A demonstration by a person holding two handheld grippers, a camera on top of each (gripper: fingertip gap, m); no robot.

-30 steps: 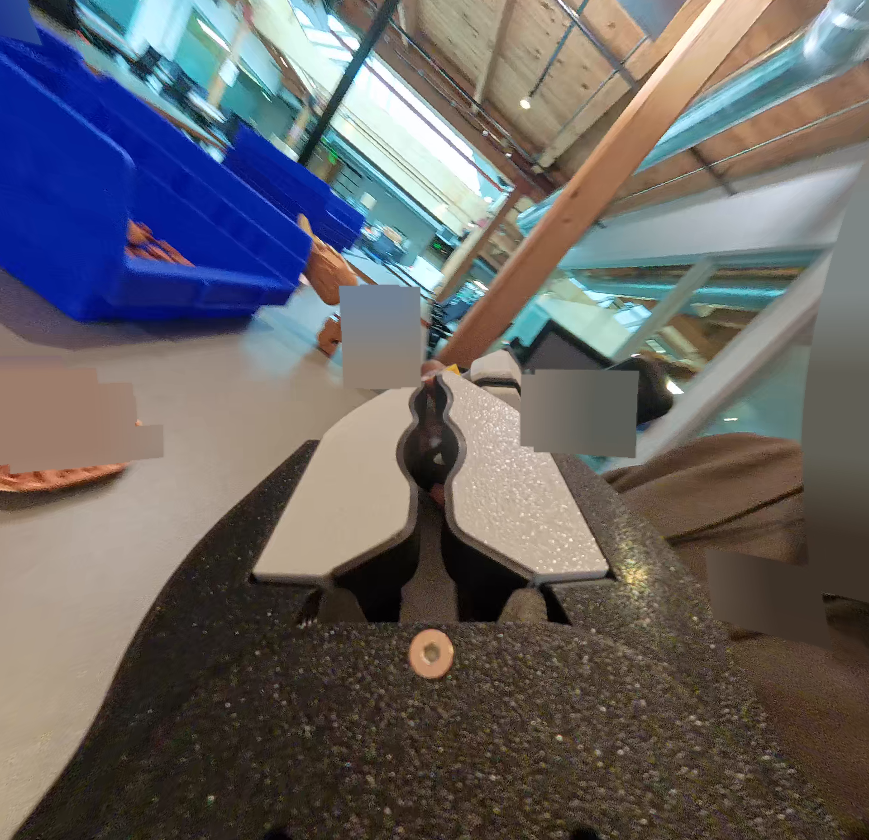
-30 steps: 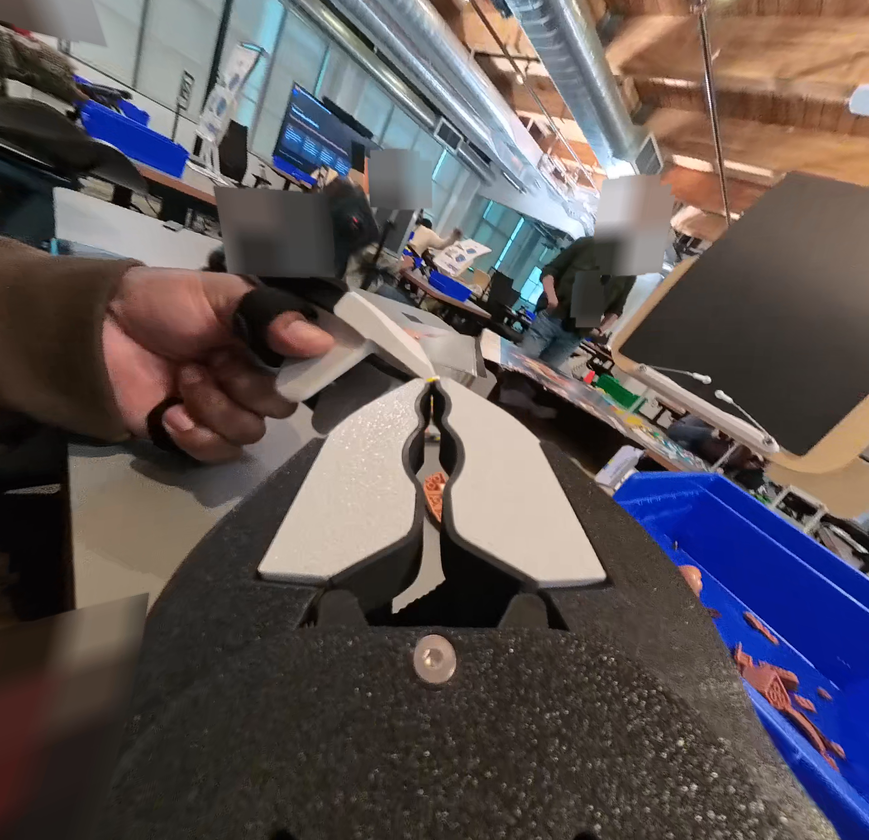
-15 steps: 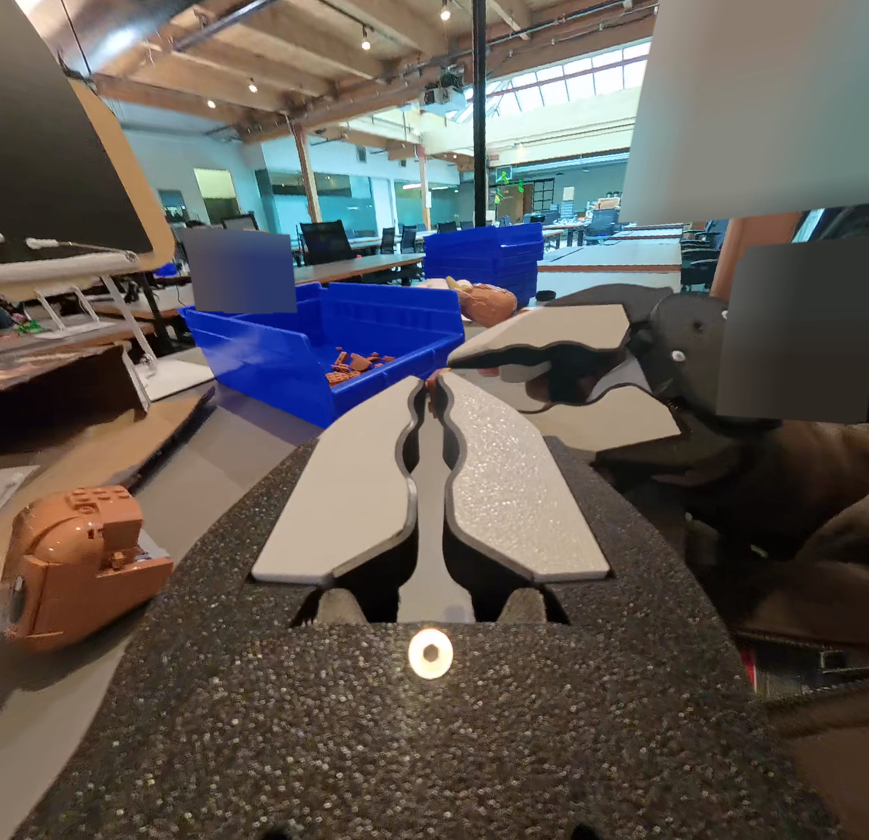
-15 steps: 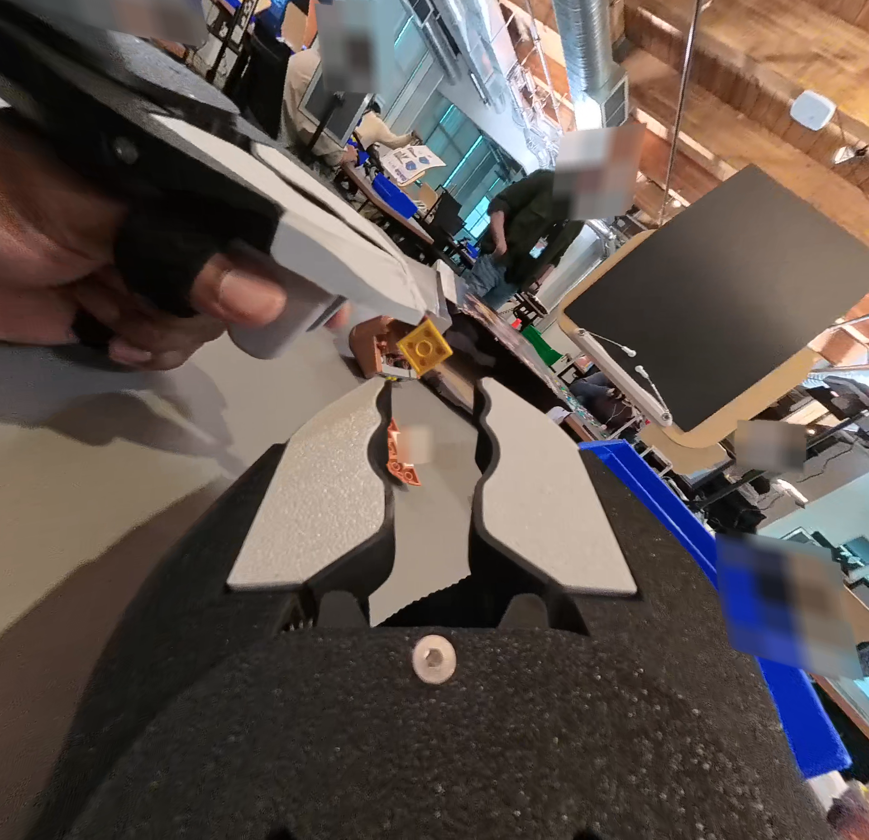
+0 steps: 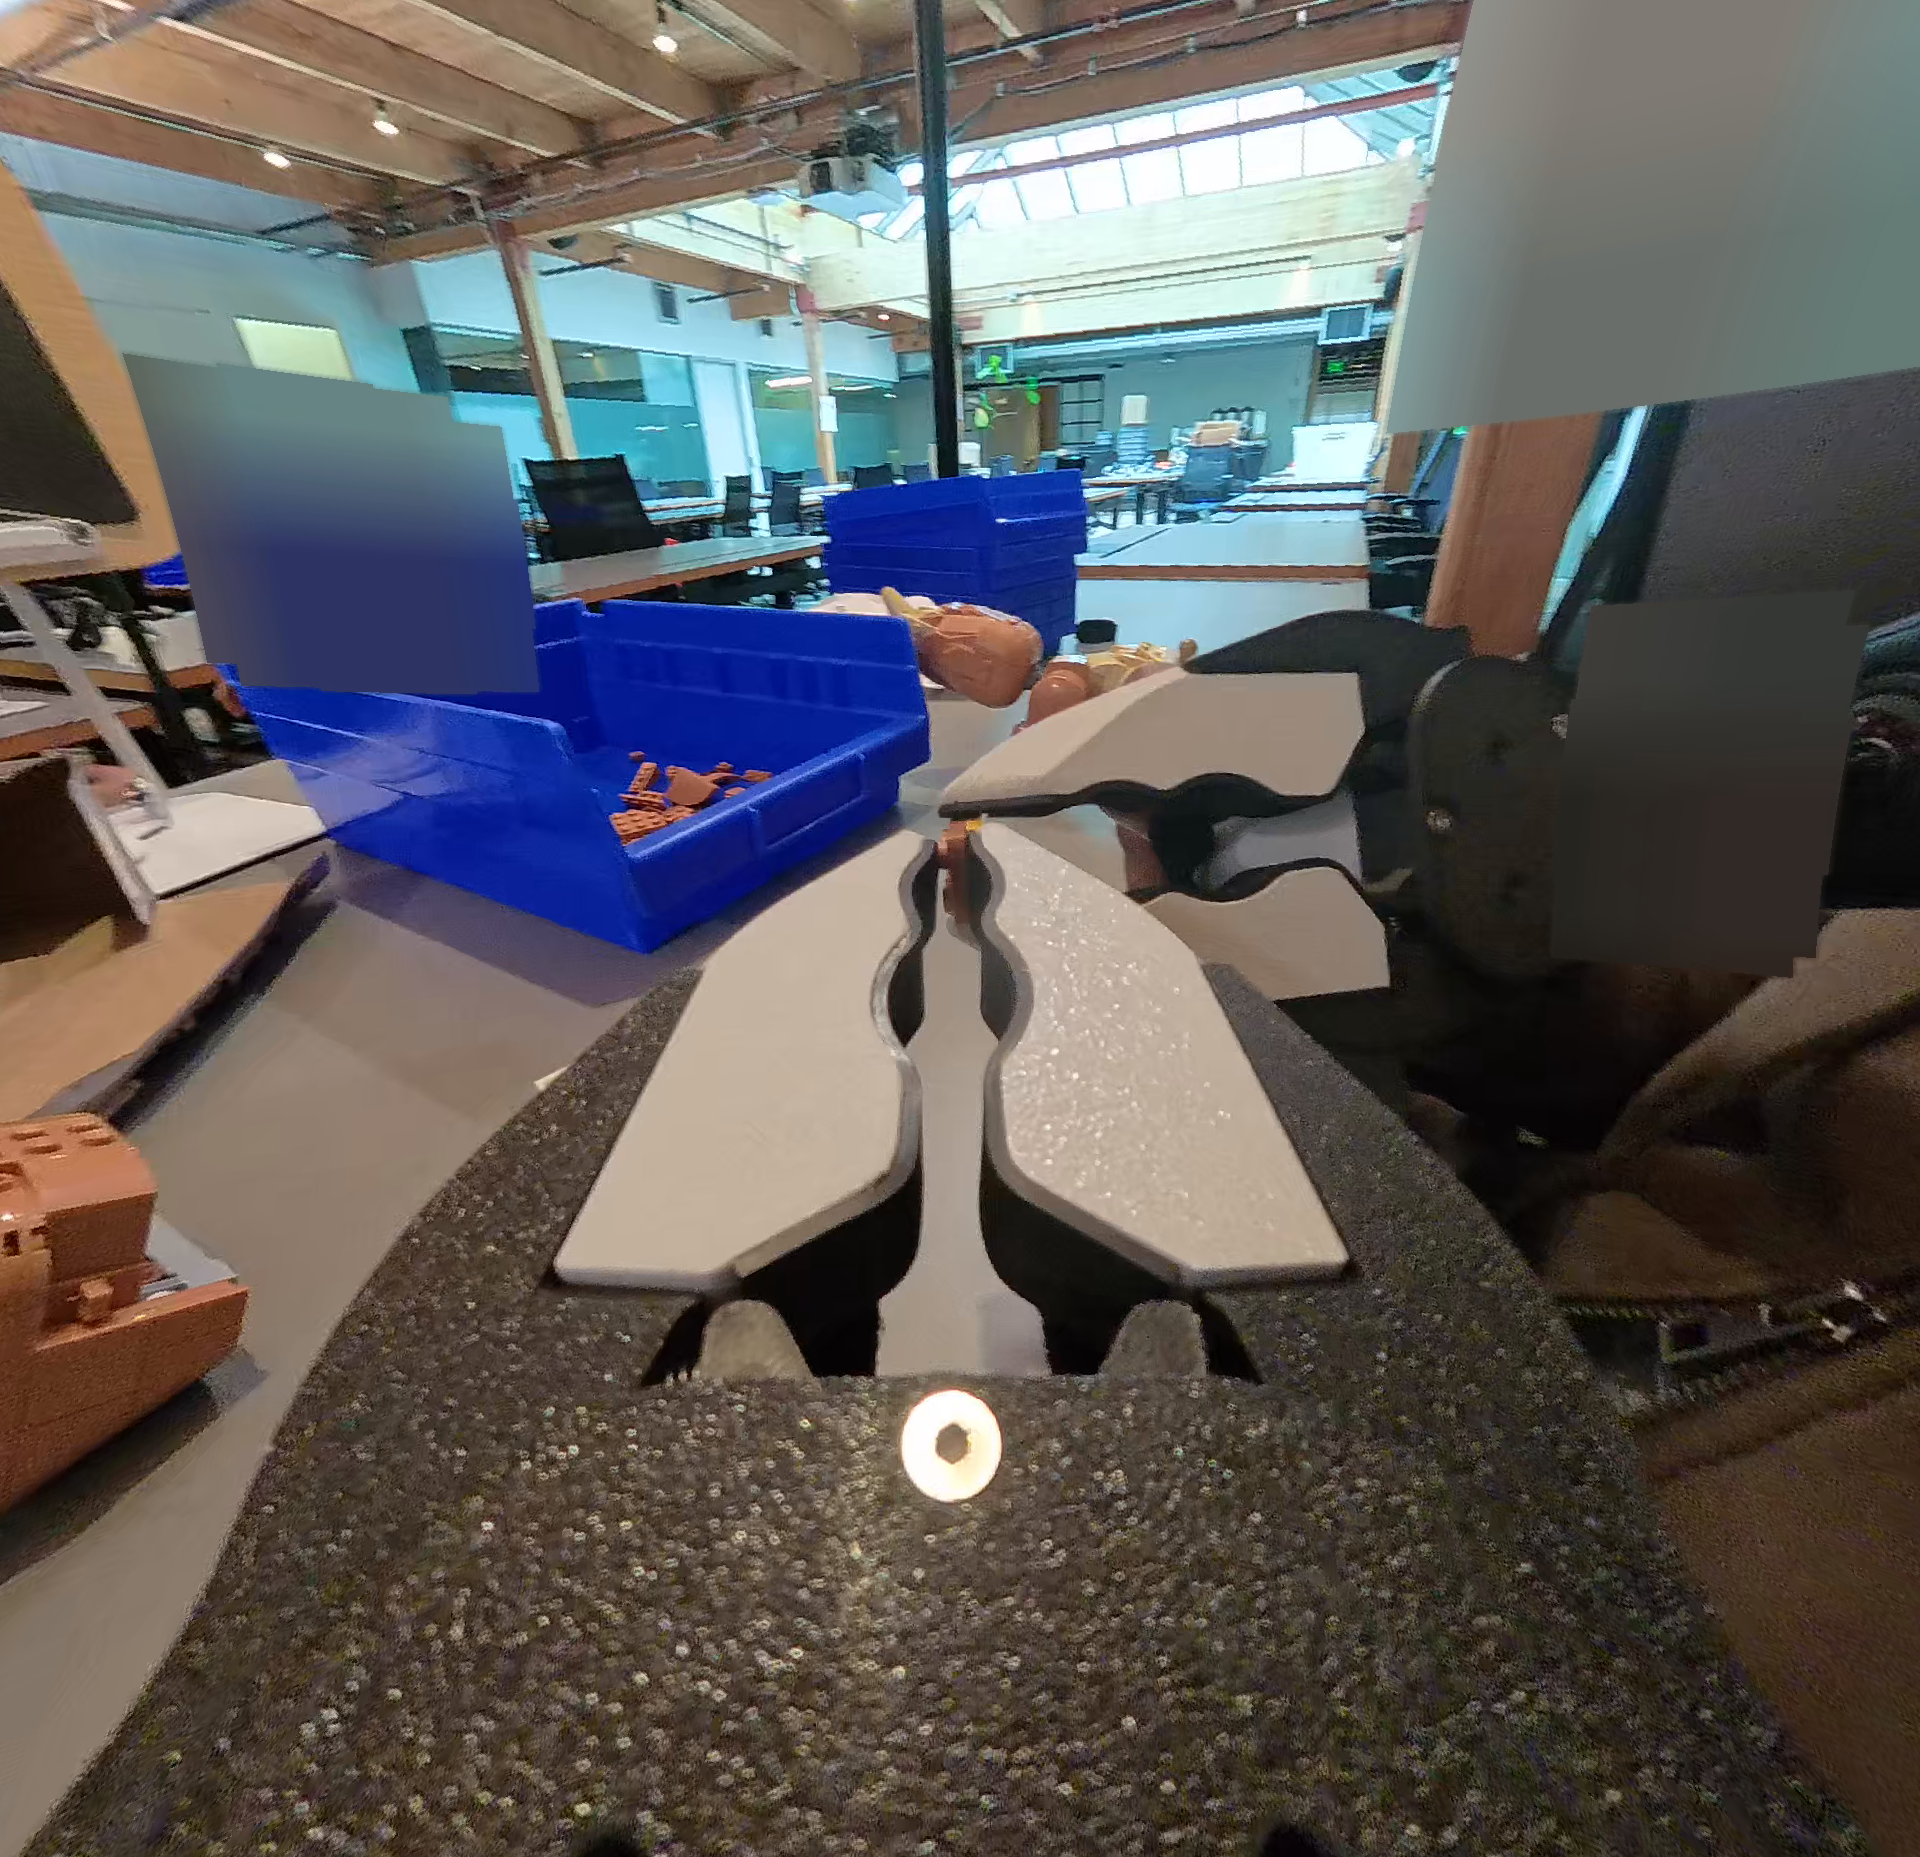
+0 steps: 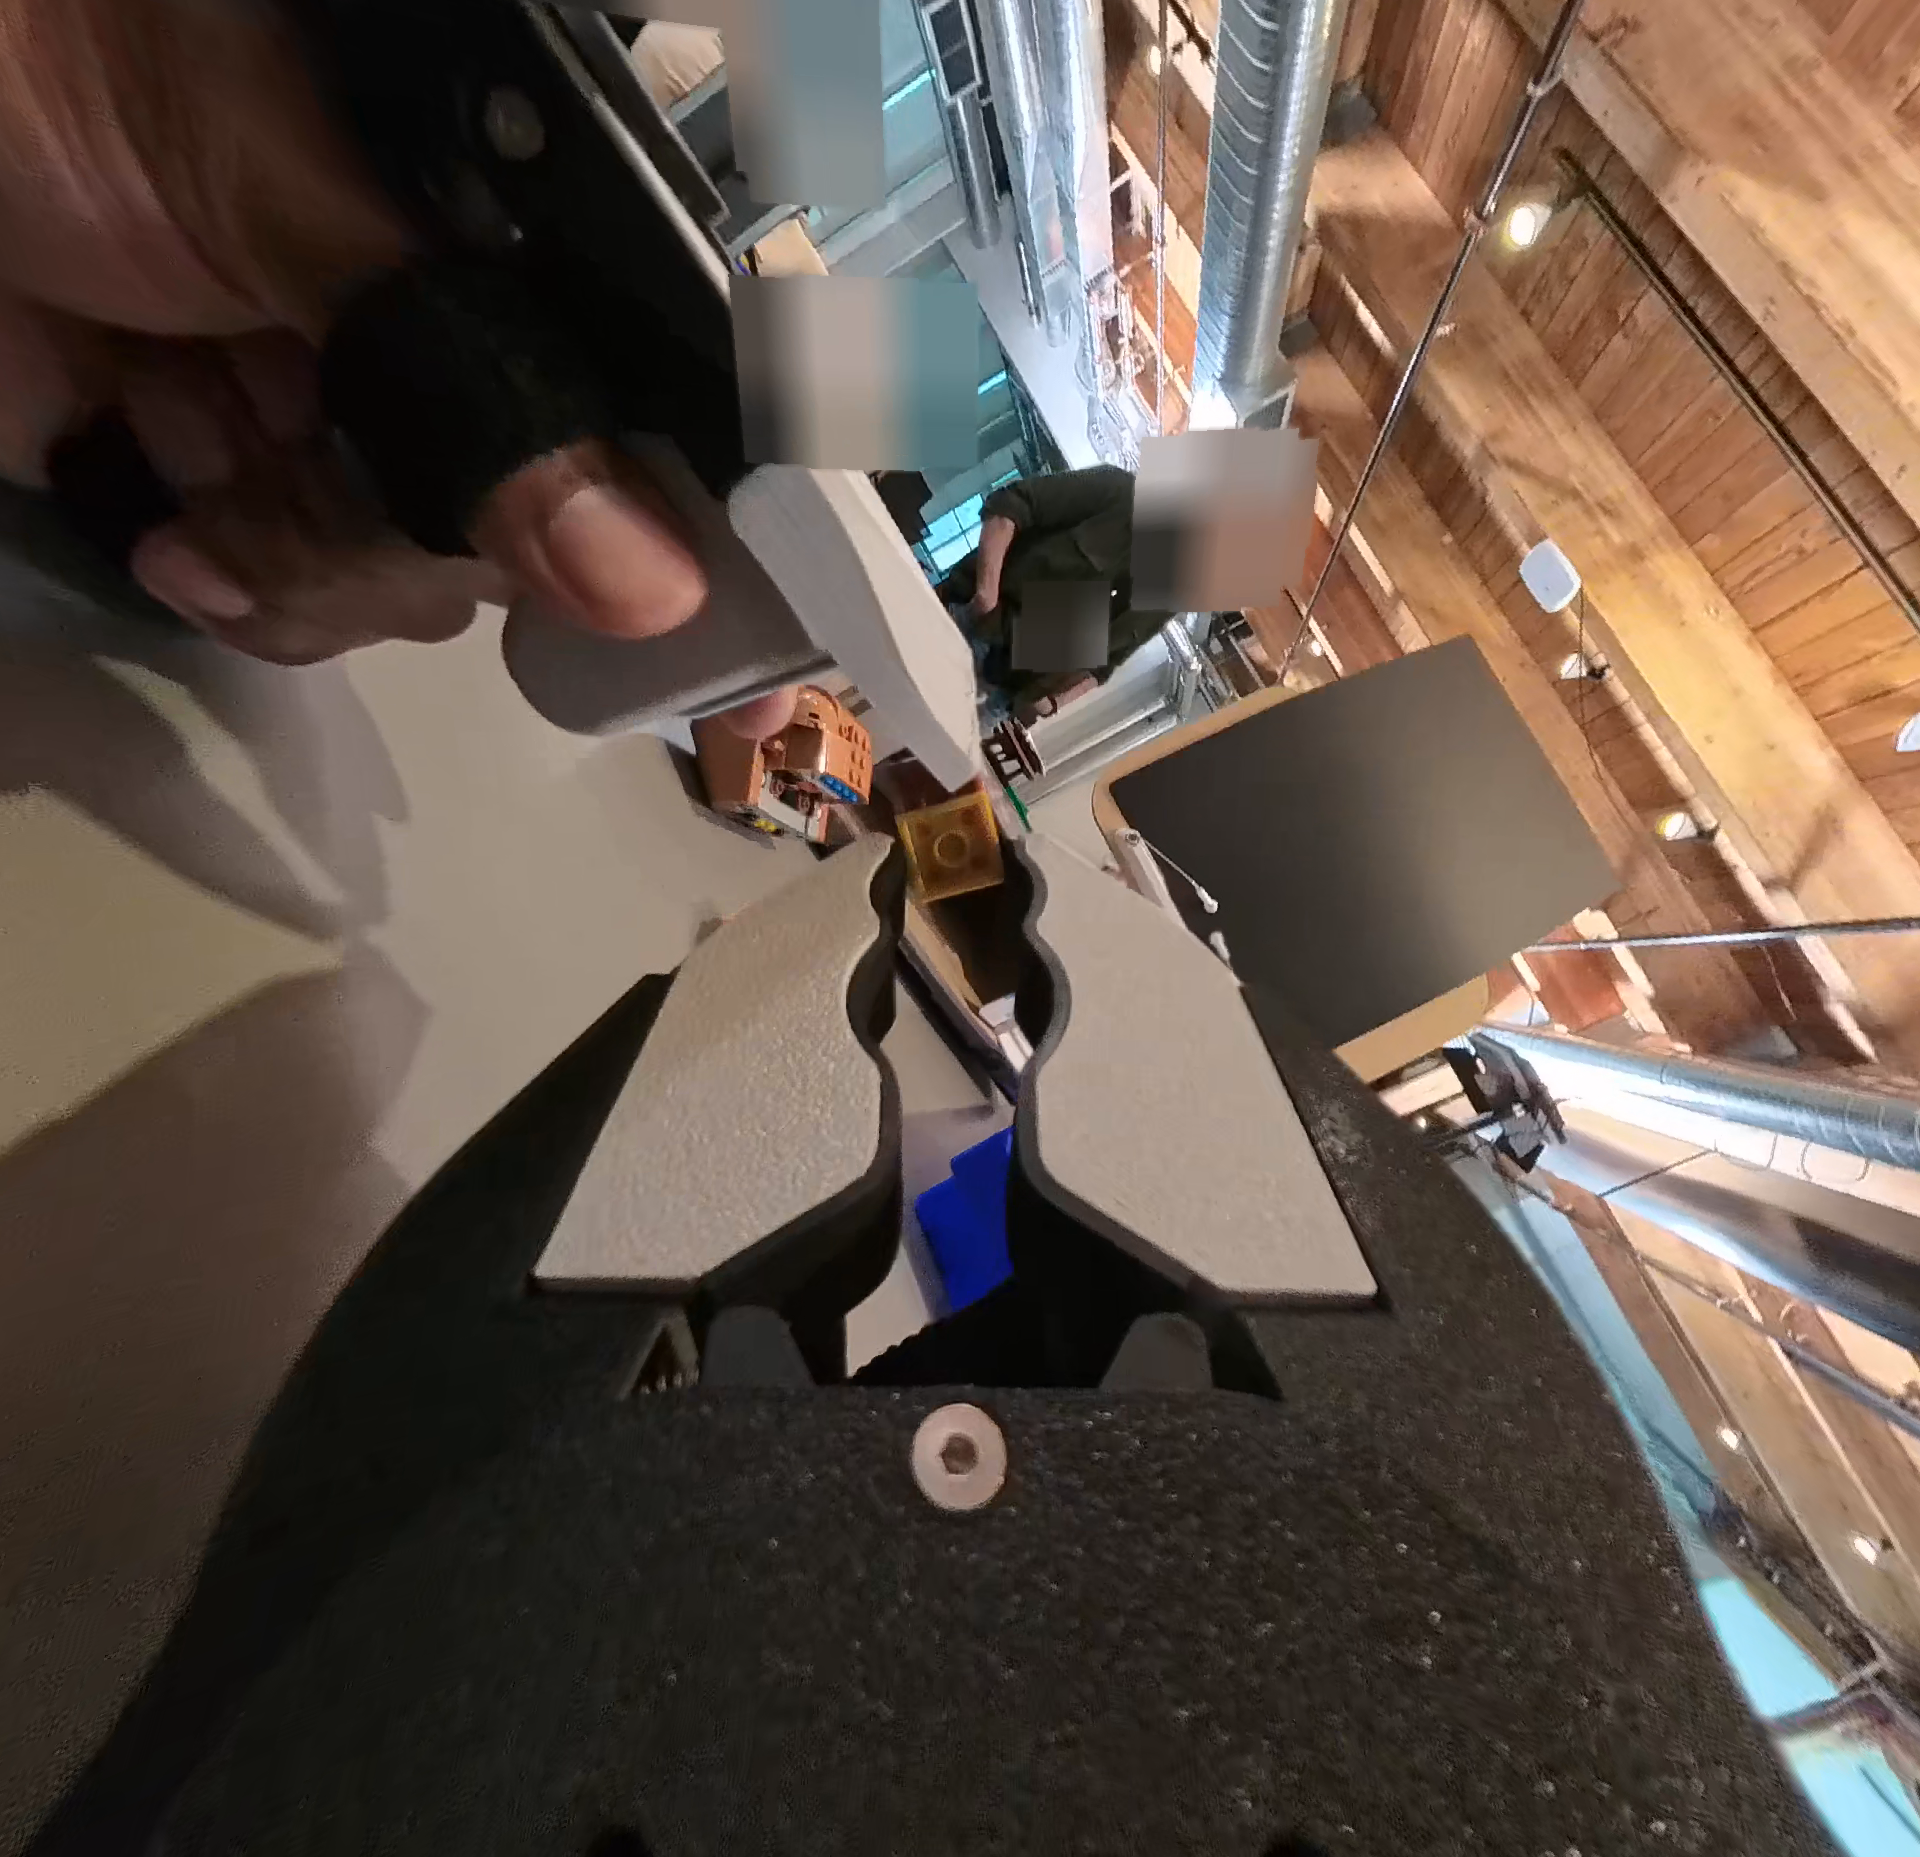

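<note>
The left gripper (image 5: 951, 851) has its jaws nearly together, pinching a small brown brick (image 5: 952, 872) at the tips; the brick's long axis runs along the fingers, pointing far. The right gripper (image 6: 956, 862), rolled steeply sideways, has its jaws apart around a yellow square plate (image 6: 948, 851) whose studded face is turned toward the camera; whether they press it cannot be told. Both tips meet, right gripper coming in from the right. Near left sits a brown brick model (image 5: 83, 1277). Farther left, a blue bin (image 5: 582, 768) holds brown pieces (image 5: 675, 794), with open grey table (image 5: 312, 1132) between.
</note>
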